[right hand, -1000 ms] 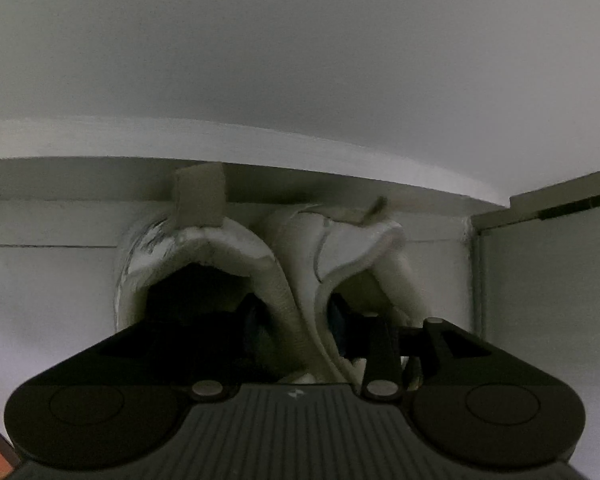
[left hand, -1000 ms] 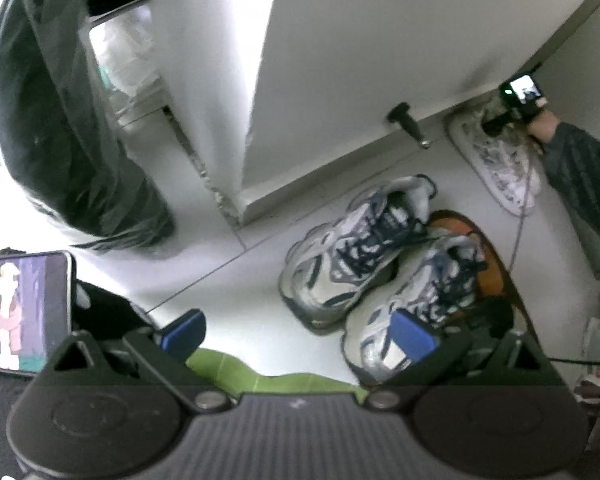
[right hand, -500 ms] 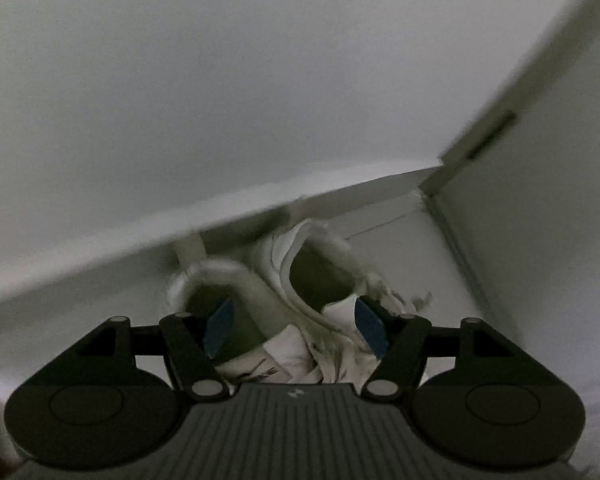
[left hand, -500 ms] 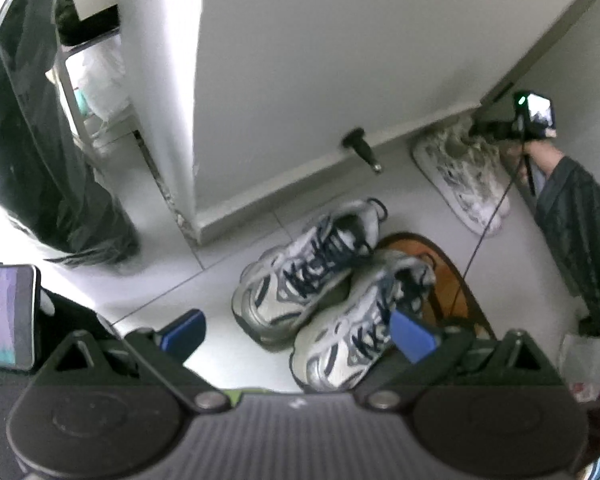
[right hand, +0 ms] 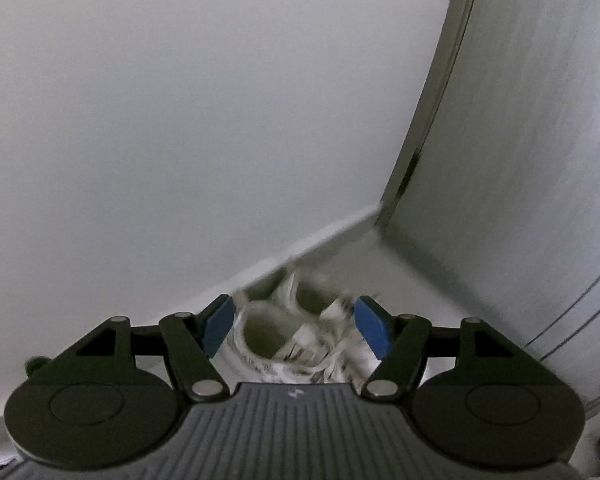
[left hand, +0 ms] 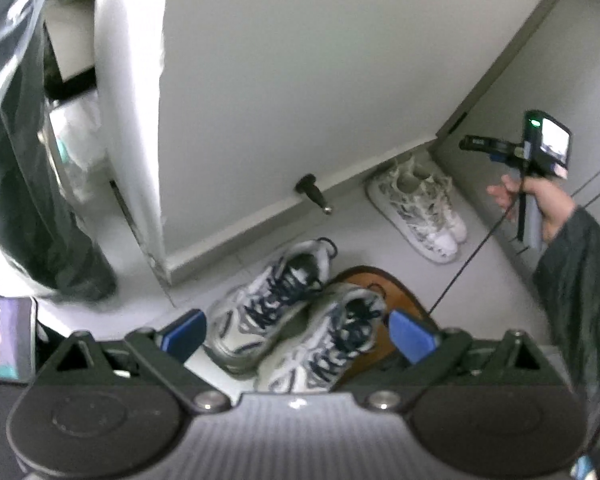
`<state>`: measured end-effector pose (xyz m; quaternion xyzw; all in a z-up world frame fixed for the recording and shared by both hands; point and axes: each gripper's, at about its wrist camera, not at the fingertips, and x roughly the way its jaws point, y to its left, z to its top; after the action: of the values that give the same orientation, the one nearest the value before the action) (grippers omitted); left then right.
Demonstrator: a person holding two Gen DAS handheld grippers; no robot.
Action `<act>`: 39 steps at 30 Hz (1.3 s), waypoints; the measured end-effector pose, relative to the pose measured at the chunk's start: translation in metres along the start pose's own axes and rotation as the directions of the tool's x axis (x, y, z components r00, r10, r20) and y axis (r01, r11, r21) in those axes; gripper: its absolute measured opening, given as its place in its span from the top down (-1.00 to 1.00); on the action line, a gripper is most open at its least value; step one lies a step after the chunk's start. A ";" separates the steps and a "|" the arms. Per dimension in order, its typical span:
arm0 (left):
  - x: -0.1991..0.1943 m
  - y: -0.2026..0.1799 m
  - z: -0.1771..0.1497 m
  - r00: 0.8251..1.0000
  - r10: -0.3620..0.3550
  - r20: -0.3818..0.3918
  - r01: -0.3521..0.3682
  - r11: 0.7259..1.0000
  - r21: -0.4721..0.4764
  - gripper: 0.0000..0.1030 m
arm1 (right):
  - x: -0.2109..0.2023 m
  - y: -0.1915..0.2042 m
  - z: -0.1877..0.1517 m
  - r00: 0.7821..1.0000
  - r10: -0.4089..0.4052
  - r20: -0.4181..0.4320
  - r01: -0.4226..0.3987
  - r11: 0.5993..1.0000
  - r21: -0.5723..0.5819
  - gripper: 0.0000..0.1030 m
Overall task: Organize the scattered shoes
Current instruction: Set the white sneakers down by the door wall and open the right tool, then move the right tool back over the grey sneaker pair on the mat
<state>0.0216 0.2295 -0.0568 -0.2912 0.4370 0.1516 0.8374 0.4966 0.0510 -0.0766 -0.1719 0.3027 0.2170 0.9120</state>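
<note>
Now between steps. White pair [left hand: 418,208] sits against the skirting board [left hand: 260,216]. Right gripper [right hand: 294,330] above it, jaws opening, nothing between them. Left gripper [left hand: 296,334] spread, empty, over grey-navy pair [left hand: 292,316] near that board. Next, judged: grasp this pair, align alongside.

A black doorstop [left hand: 314,196] juts from the white wall [left hand: 300,80]; a phone [left hand: 6,338] glows nearby.
</note>
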 end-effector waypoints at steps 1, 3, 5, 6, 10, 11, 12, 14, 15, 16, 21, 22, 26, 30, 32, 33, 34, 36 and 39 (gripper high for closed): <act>0.000 0.001 0.001 1.000 0.008 0.005 -0.008 1.000 -0.004 -0.93 | -0.012 0.002 0.000 1.000 0.010 0.006 -0.010 1.000 0.016 -0.51; 0.002 0.005 0.004 0.999 0.032 0.019 -0.031 0.999 -0.013 -0.93 | -0.044 0.013 -0.005 0.999 0.050 0.008 -0.050 0.998 0.046 -0.52; 0.007 0.010 0.010 0.999 0.041 0.023 -0.040 0.998 -0.039 -0.92 | -0.069 0.023 -0.014 0.996 0.083 0.040 -0.086 0.994 0.065 -0.68; 0.010 0.012 0.012 0.999 0.034 0.020 -0.033 0.998 -0.056 -0.90 | -0.080 0.027 -0.019 0.994 0.090 0.063 -0.094 0.993 0.070 -0.72; 0.013 0.013 0.016 1.000 -0.017 0.017 0.019 0.995 -0.102 -0.83 | -0.115 0.045 -0.032 0.990 0.107 0.092 -0.116 0.989 0.091 -0.74; 0.012 0.010 0.017 0.999 -0.024 0.025 0.026 0.995 -0.094 -0.83 | -0.121 0.049 -0.035 0.989 0.124 0.076 -0.132 0.986 0.107 -0.74; 0.012 0.009 0.017 0.999 -0.025 0.029 0.027 0.996 -0.084 -0.83 | -0.128 0.054 -0.038 0.988 0.139 0.062 -0.146 0.982 0.122 -0.74; 0.011 0.004 0.020 0.999 -0.025 0.039 0.027 0.998 -0.057 -0.79 | -0.139 0.059 -0.044 0.987 0.154 0.052 -0.160 0.976 0.149 -0.74; 0.011 0.002 0.020 0.999 -0.027 0.041 0.029 0.999 -0.046 -0.76 | -0.145 0.061 -0.047 0.986 0.157 0.053 -0.164 0.971 0.173 -0.74; 0.011 0.001 0.021 0.999 -0.027 0.043 0.029 0.999 -0.032 -0.73 | -0.149 0.061 -0.049 0.987 0.154 0.054 -0.162 0.968 0.192 -0.74; 0.009 -0.005 0.025 0.997 0.001 0.074 -0.008 0.996 0.088 -0.73 | -0.164 0.065 -0.067 0.994 0.105 -0.024 -0.091 0.942 0.323 -0.74; 0.009 -0.006 0.027 0.997 0.012 0.078 -0.020 0.994 0.110 -0.74 | -0.162 0.065 -0.070 0.995 0.099 -0.032 -0.083 0.939 0.333 -0.74; 0.008 -0.004 0.030 0.994 0.018 0.104 -0.034 0.987 0.154 -0.82 | -0.159 0.063 -0.089 0.985 0.120 -0.127 -0.061 0.916 0.396 -0.74; 0.017 0.005 0.031 0.995 0.034 0.089 -0.048 0.988 0.150 -0.82 | -0.156 0.068 -0.112 0.961 0.160 -0.227 -0.048 0.901 0.431 -0.74; 0.021 0.013 0.031 0.998 0.013 0.057 -0.020 0.993 0.118 -0.82 | -0.147 0.069 -0.122 0.949 0.165 -0.270 -0.023 0.887 0.461 -0.74; 0.021 0.015 0.031 0.998 0.015 0.053 -0.021 0.993 0.114 -0.82 | -0.142 0.069 -0.127 0.941 0.171 -0.291 -0.013 0.879 0.476 -0.74; 0.021 0.017 0.032 0.998 0.019 0.054 -0.025 0.993 0.117 -0.82 | -0.139 0.070 -0.130 0.938 0.176 -0.298 -0.012 0.876 0.482 -0.74; 0.020 0.020 0.032 0.998 0.021 0.057 -0.028 0.993 0.116 -0.82 | -0.129 0.075 -0.137 0.928 0.195 -0.317 -0.013 0.869 0.495 -0.74; 0.020 0.028 0.032 0.999 0.004 0.039 -0.007 0.997 0.079 -0.82 | -0.125 0.091 -0.146 0.920 0.206 -0.334 -0.031 0.887 0.461 -0.73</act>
<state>0.0395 0.2717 -0.0692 -0.2537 0.4272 0.1423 0.8561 0.2912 0.0265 -0.1249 0.0234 0.5224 0.1614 0.8369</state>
